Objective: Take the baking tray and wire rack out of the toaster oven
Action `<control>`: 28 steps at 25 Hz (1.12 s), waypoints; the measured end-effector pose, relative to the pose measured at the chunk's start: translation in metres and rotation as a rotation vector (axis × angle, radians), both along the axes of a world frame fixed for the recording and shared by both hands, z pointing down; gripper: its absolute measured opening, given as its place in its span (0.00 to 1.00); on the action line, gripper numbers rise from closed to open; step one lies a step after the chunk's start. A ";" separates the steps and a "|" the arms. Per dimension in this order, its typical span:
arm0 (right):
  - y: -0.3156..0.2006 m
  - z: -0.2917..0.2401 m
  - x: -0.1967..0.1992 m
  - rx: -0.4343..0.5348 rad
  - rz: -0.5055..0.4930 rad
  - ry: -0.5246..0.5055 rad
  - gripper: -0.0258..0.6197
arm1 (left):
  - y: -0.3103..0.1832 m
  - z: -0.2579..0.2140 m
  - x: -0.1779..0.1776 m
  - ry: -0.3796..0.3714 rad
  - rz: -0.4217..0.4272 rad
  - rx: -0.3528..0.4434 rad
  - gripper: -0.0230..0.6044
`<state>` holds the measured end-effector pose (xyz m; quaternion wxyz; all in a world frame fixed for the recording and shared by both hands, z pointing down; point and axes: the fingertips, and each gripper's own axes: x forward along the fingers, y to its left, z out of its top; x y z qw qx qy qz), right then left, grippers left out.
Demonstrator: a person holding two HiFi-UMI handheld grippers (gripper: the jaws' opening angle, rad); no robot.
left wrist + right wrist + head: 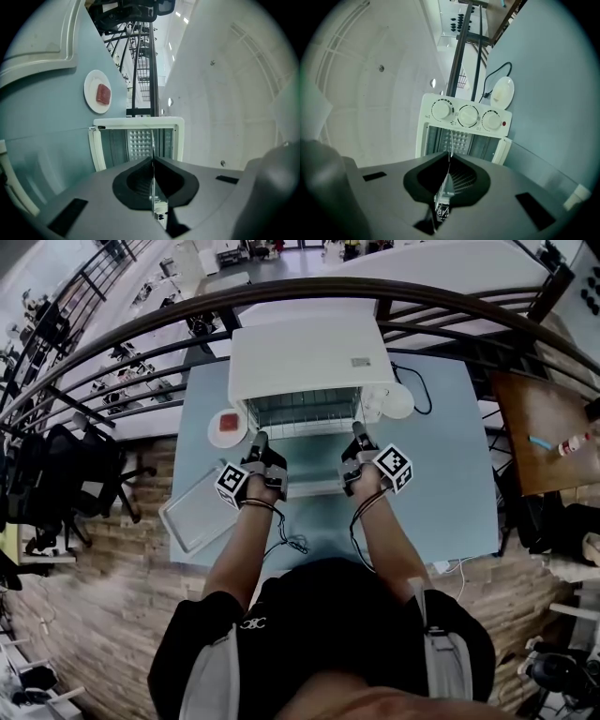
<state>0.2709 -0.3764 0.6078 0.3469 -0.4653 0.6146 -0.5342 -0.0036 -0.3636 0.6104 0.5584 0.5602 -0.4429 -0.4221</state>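
Observation:
The white toaster oven (pixel 309 357) stands on a light-blue table (pixel 450 484) with its door folded down toward me. A wire rack (pixel 305 416) shows at the oven mouth. My left gripper (pixel 258 440) is shut on the rack's left front corner and my right gripper (pixel 359 430) on its right front corner. In the left gripper view the rack (pixel 153 140) runs edge-on as a thin line into the shut left gripper (pixel 153 161). The right gripper (pixel 449 159) pinches the same rack (pixel 459 178), with the oven's knobs (pixel 468 116) beyond. The baking tray (pixel 199 510) lies on the table's left front corner.
A small plate with a red piece of meat (pixel 228 427) sits left of the oven, and a white plate (pixel 398 401) sits right of it beside a black cable (pixel 422 390). A curved dark railing (pixel 281 292) runs behind the table. A brown table (pixel 539 427) stands at far right.

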 end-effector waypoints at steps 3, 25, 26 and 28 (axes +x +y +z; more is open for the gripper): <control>0.008 -0.001 -0.002 0.004 0.002 0.000 0.05 | 0.007 -0.001 -0.001 -0.001 0.014 0.004 0.06; 0.078 -0.013 -0.005 0.059 0.037 0.075 0.06 | 0.067 -0.013 -0.002 -0.016 0.143 0.076 0.07; 0.080 -0.013 -0.005 0.060 0.039 0.076 0.06 | 0.068 -0.013 -0.002 -0.012 0.146 0.080 0.07; 0.084 -0.014 -0.005 0.062 0.043 0.076 0.06 | 0.070 -0.017 0.000 0.007 0.149 0.093 0.07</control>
